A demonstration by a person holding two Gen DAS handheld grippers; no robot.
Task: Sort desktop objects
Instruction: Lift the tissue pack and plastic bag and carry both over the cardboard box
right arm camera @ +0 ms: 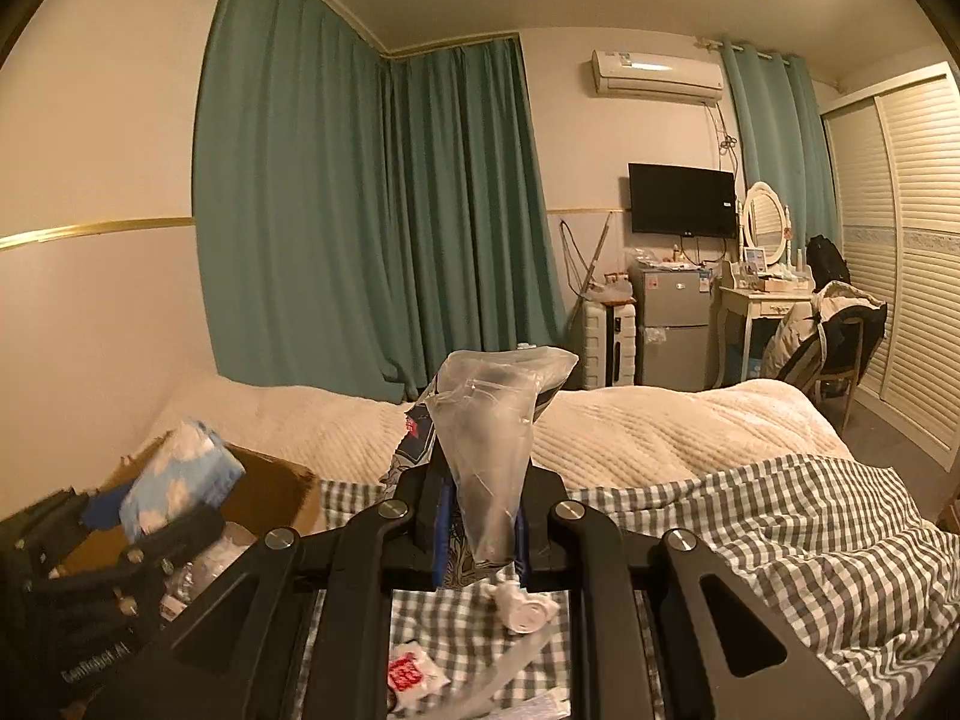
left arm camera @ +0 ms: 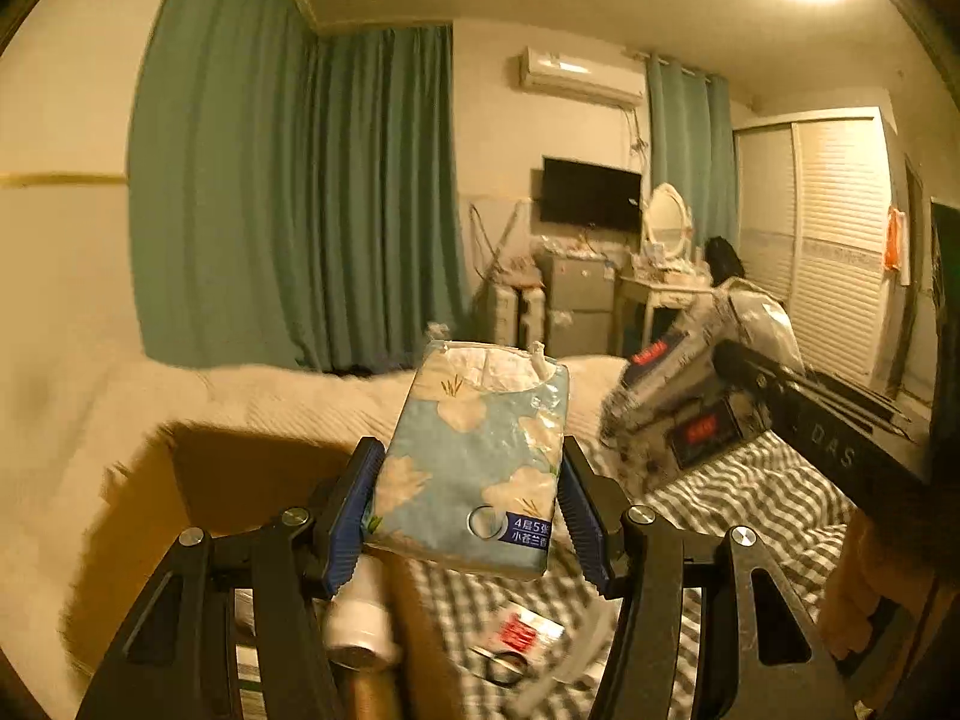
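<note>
Left wrist view: at lower centre the left gripper (left arm camera: 474,516) clamps a soft tissue pack (left arm camera: 474,468) between its blue-padded fingers (left arm camera: 354,516); the pack is light blue with white flowers, torn open at its top, and carries a dark label reading "4层5张" with a second line only partly legible. Beneath it, on the grey-and-white checked bedcover (left arm camera: 750,498), lie a small white packet with red print (left arm camera: 522,636) (characters unreadable) and a blurred white cylindrical object (left arm camera: 360,618). At left centre stands an open cardboard box (left arm camera: 240,480). At right centre the other gripper's black body, lettered "DAS" (left arm camera: 834,450), carries a crinkled printed pouch with red labels (left arm camera: 678,408), text illegible. Right wrist view: at lower centre the right gripper (right arm camera: 480,528), jaws narrow, pinches that pouch together with a clear plastic bag (right arm camera: 486,438) rising above the fingers. At lower left the left gripper body shows white lettering, probably "GenRobot.AI" (right arm camera: 96,663), with the tissue pack held over the box. Beyond lie a cream quilt (right arm camera: 630,426), green curtains (right arm camera: 372,210), a wall television (right arm camera: 681,201), an air conditioner (right arm camera: 657,75) and a small fridge (right arm camera: 672,324).
</note>
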